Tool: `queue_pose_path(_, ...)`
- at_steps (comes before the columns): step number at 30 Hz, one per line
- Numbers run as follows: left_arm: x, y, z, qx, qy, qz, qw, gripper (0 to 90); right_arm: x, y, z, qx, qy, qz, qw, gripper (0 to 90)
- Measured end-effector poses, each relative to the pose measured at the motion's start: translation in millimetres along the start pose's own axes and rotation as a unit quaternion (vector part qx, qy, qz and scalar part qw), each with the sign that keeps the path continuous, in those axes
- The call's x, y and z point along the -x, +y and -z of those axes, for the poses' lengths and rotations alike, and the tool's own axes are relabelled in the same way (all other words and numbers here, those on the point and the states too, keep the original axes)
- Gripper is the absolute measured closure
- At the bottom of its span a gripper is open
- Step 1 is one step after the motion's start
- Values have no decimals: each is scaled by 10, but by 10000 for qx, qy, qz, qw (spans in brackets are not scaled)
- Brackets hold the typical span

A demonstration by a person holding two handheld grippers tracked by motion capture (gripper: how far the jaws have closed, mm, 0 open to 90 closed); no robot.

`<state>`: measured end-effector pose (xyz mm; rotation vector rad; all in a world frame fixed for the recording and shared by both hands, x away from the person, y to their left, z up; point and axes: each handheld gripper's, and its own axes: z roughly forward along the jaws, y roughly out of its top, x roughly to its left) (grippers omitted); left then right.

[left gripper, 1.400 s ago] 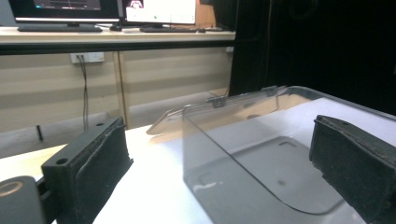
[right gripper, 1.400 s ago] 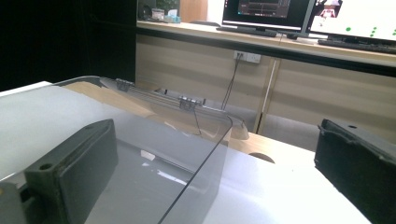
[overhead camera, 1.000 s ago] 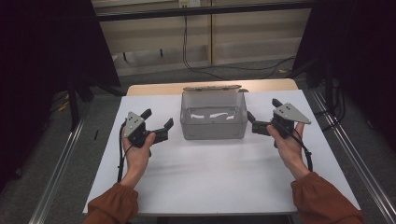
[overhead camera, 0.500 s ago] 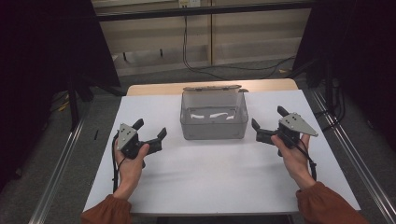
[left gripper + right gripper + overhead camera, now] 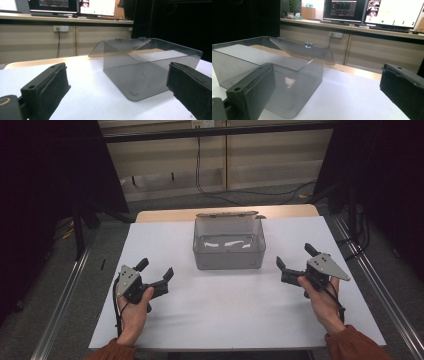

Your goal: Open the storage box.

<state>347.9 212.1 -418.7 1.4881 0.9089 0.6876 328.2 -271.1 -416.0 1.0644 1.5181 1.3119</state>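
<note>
Count of claws: two, one in each of the person's hands.
Count of boxes: one clear grey box [image 5: 229, 246] with a hinged lid [image 5: 228, 213].
Count of benches: one, a white-topped bench [image 5: 235, 310].
Count of monitors: several lit screens [image 5: 395, 11] on the far counter in the right gripper view; the exact count cannot be told.
Left claw [image 5: 156, 279]: jaws spread wide, nothing between them; it sits low over the bench, pointing towards the box.
Right claw [image 5: 296, 261]: jaws also spread wide and holding nothing, aimed inward at the box.
Box relative to left claw: ahead and to its right, well apart; in the left gripper view the box [image 5: 147, 66] stands between the two jaws but far beyond their tips.
Box relative to right claw: ahead and to its left, near but not touching; in the right gripper view the box [image 5: 274, 82] stands behind the left jaw.
Box long axis: runs across the bench, from one claw's side to the other's.
Box facing: opening upward, resting flat on its base.
Lid: open, standing up from the far rim, on the side away from both claws.
Inside the box: only pale glints show on the floor; contents cannot be told.
</note>
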Motion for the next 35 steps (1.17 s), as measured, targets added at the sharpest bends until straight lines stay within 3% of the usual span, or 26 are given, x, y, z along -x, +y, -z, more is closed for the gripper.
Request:
queue_pose_path(6,-23,-50,113,-71,29,46,10000,35,36,-86,136,-28,-68,-79,9999,0)
queue_pose_path(11,-18,-102,182,-203,134,-95,9997,34,59,-149,251,-55,-153,-105,9998,0)
queue_pose_path(14,-18,-119,211,-237,137,-35,9996,34,70,-166,320,-33,-189,-75,9998,0)
queue_pose_path(16,-12,-143,234,-211,178,37,9996,34,79,-188,366,-29,-234,-53,9997,0)
queue_pose_path(22,-45,-190,331,-147,311,-62,9994,35,112,-248,495,-92,-287,-153,9994,0)
queue_pose_path(31,-61,-273,316,-347,263,115,9990,35,117,-380,503,-319,-289,-127,9990,0)
queue_pose_path(35,-35,-260,303,-348,207,43,9992,35,97,-376,481,-259,-313,-96,9991,0)
